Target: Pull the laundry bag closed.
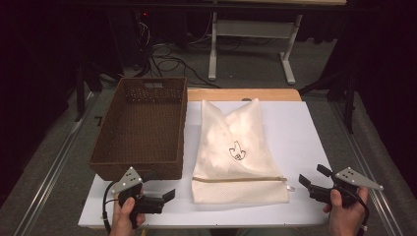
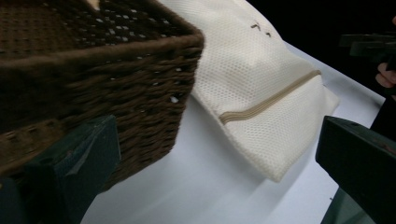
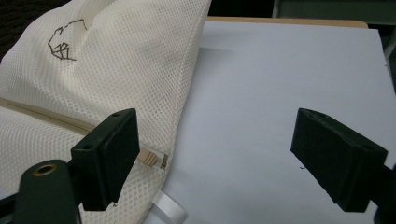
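Lying flat on the white tabletop (image 1: pixel 305 147): a cream mesh laundry bag (image 1: pixel 237 152), zipper running across its near end, small dark emblem at its middle. Sitting just beside it on the left: a brown woven basket (image 1: pixel 142 129). Hovering at the near edge, jaws spread and gripping nothing: left claw (image 1: pixel 168 195) by the basket's corner, right claw (image 1: pixel 311 176) near the zipper's end

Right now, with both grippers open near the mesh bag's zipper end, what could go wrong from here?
The zipper pull is small and lies flat at the mesh bag edge beside the right gripper; the jaws may slip off it or pinch mesh instead. The left gripper is close to the wicker basket and may bump its corner. Pulling unanchored may drag the bag.
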`<state>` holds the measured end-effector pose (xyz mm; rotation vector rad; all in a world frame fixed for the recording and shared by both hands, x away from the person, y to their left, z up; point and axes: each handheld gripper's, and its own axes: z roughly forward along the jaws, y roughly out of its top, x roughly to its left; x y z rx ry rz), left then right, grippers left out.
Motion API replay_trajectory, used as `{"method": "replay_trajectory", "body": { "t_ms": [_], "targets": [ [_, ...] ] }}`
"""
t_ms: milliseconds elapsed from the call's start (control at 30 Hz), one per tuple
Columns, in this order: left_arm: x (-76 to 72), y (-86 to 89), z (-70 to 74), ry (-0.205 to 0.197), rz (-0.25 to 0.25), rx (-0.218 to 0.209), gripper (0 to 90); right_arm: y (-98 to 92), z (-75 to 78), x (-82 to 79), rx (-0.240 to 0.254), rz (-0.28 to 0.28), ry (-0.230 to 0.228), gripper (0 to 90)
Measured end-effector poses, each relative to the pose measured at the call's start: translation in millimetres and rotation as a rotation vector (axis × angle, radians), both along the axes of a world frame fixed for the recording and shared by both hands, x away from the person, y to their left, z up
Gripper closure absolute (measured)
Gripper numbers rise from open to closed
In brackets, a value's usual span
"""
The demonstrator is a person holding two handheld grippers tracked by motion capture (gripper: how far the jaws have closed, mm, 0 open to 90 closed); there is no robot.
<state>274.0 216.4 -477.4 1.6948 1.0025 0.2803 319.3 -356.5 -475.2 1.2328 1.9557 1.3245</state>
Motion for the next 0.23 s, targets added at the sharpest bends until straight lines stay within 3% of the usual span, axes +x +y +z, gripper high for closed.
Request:
{"method": "replay_trajectory", "body": {
  "t_ms": [233],
  "targets": [
    [-2.8, 20.2, -4.5, 0.02, 0.049, -0.034, 0.6, -2.9, -1.0, -1.8, -0.001, -0.024, 0.003, 15.8]
  ]
}}
